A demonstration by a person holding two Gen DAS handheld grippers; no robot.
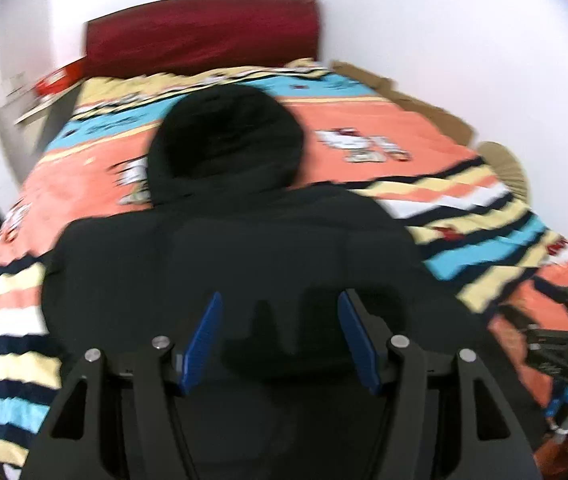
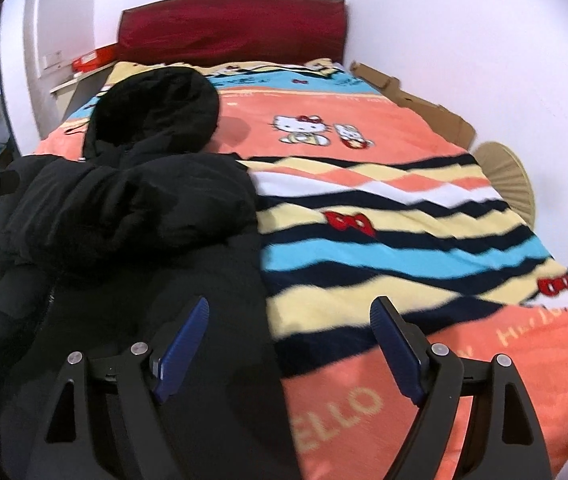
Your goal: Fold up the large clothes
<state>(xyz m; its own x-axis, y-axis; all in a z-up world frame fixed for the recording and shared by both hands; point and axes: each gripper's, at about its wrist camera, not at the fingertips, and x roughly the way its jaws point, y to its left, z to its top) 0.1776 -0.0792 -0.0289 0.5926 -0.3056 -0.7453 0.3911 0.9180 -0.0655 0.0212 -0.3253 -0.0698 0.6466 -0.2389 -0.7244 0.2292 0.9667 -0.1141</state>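
Observation:
A black hooded puffer jacket lies on the bed with its hood toward the headboard. My left gripper is open, just above the jacket's body, with nothing between its blue pads. In the right wrist view the jacket lies left of centre with a sleeve folded across its chest. My right gripper is open and empty, over the jacket's right edge and the blanket. The other gripper shows at the right edge of the left wrist view.
A striped orange, blue and yellow cartoon blanket covers the bed. A dark red headboard stands at the far end. Cardboard and a straw fan lie along the right wall. A side table with a red box stands at far left.

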